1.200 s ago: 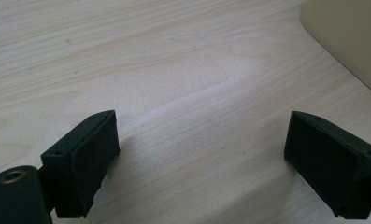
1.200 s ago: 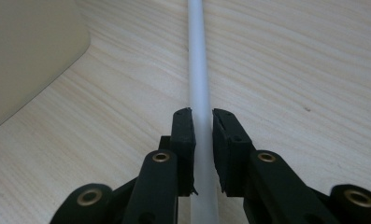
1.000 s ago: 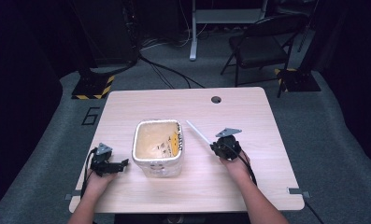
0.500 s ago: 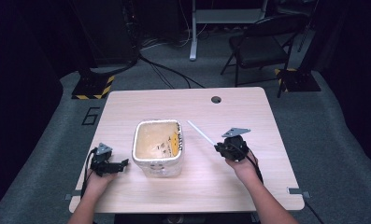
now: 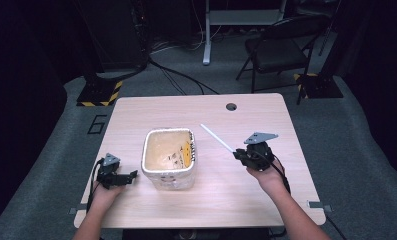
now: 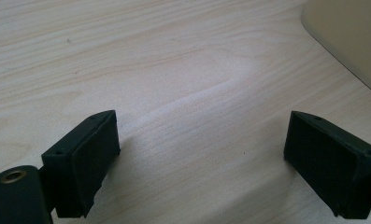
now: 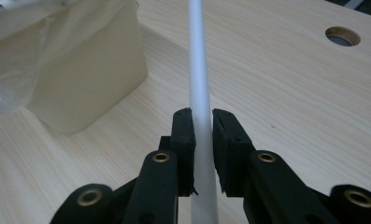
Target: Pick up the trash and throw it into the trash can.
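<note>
A wooden table [image 5: 206,107] is seen from above, with a cream tub [image 5: 168,158] at its middle. The tub is lined with a clear bag; orange and dark markings are seen inside, too small to read. The left gripper [image 5: 132,175] is held low at the table's left front, just beside the tub, not touching it. In the left gripper view its jaws are spread wide over bare wood, nothing between them; the tub's corner [image 6: 351,37] is seen at top right. The right gripper [image 5: 237,154] is held right of the tub. A white rod [image 5: 217,138] is clamped between its jaws, pointing up-left toward the tub's far corner. In the right gripper view the rod [image 7: 198,70] is pinched tight, running away from the camera, tub [image 7: 75,70] at left, a round hole [image 7: 342,36] in the table top right.
</note>
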`<control>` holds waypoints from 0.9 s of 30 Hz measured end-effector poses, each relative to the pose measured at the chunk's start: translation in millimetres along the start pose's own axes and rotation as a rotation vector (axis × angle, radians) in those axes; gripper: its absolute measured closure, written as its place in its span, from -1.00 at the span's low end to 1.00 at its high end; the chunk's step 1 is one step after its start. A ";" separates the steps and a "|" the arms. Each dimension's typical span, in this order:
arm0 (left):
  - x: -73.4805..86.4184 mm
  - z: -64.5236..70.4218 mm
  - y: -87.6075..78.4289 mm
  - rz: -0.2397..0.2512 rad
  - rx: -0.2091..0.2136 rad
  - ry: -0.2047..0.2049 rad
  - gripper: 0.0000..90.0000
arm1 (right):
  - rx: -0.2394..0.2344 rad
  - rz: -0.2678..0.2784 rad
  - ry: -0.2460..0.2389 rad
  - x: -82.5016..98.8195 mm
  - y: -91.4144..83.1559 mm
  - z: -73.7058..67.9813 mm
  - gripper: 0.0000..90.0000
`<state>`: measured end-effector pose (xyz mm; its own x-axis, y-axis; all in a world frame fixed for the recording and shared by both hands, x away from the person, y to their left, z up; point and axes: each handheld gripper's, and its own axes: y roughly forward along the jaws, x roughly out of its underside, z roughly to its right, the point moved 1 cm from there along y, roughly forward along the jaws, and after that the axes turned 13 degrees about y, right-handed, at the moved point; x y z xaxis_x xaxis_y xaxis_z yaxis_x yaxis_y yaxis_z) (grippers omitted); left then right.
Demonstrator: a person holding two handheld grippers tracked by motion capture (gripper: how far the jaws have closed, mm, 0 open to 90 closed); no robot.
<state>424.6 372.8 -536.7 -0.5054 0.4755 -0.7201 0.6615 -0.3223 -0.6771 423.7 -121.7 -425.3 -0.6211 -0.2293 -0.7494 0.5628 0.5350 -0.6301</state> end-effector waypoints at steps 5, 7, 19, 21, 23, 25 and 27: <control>0.0 0.0 0.0 0.000 0.000 0.000 -0.78 | -0.004 0.015 -0.020 -9.2 -13.3 -2.6 0.75; 0.0 0.0 0.0 0.000 0.000 0.000 -0.78 | -0.009 0.016 -0.027 -12.1 -17.5 -3.2 0.75; 0.1 -0.2 -0.1 0.000 -0.002 -0.001 -0.77 | -0.047 0.029 -0.045 -24.7 -35.9 -11.3 0.75; 0.0 -0.2 -0.2 -0.001 -0.001 -0.001 -0.77 | -0.053 0.030 -0.053 -26.8 -38.0 -13.5 0.75; 0.0 -0.1 -0.2 0.000 -0.001 -0.001 -0.77 | -0.058 0.034 -0.060 -28.8 -40.6 -16.0 0.75; 0.1 -0.2 -0.2 0.000 -0.002 -0.001 -0.77 | -0.064 0.041 -0.067 -31.0 -43.4 -18.3 0.75; 0.0 -0.2 -0.2 -0.001 -0.001 -0.001 -0.77 | -0.073 0.044 -0.069 -32.8 -46.0 -20.8 0.75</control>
<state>424.6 373.1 -536.6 -0.5063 0.4749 -0.7199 0.6621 -0.3209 -0.6773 406.8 -121.8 -367.5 -0.5562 -0.2590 -0.7897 0.5459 0.6026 -0.5821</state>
